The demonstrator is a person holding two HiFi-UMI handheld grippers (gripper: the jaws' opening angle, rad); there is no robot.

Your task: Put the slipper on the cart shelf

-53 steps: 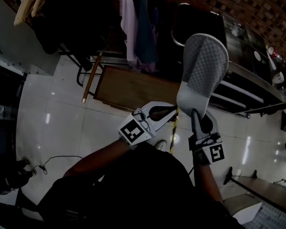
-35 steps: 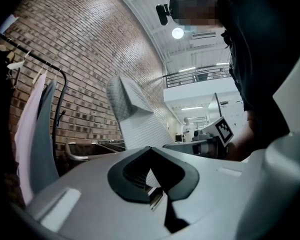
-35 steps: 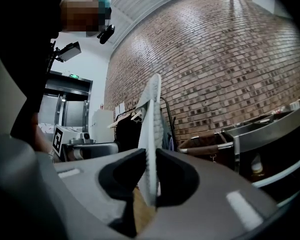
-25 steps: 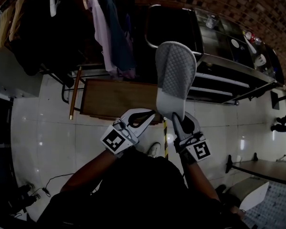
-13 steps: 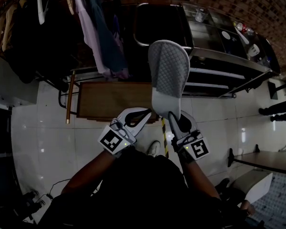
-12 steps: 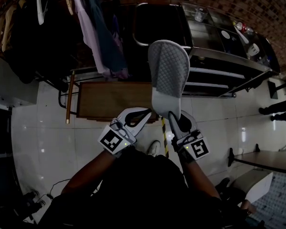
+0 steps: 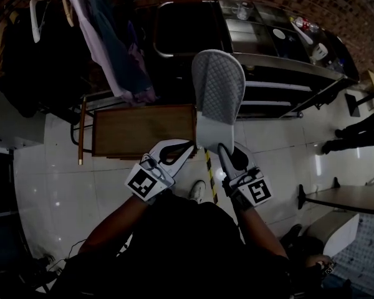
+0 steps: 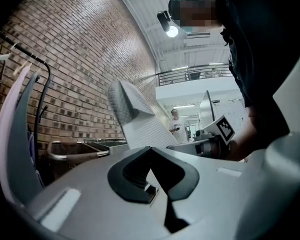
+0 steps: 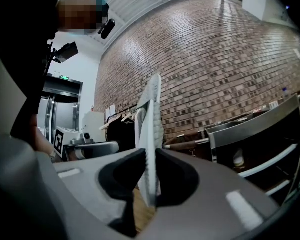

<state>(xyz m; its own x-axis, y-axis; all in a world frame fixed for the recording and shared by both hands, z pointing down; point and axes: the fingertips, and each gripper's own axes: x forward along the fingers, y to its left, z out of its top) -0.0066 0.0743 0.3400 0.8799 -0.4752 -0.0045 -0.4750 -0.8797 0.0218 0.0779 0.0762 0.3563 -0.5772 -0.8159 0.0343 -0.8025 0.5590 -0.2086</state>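
The slipper [image 7: 219, 98] covers part of the cart [image 7: 287, 67] behind it; the items [image 7: 306, 27] on its top are too small to tell, and the hanging clothes [image 7: 109, 48] run off the upper edge

brick wall [image 9: 215, 59], glossy pale tiled floor [image 7: 56, 167]

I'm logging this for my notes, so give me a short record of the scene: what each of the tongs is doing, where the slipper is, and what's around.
held item: grey quilted slipper, gripped at its near end, pointing away from the person
right tongs: shut on the slipper
left tongs: shut, nothing between them, beside the slipper
target: metal cart with shelves, ahead of the slipper; slipper not yet on it
nearby: brown wooden low table; hanging clothes
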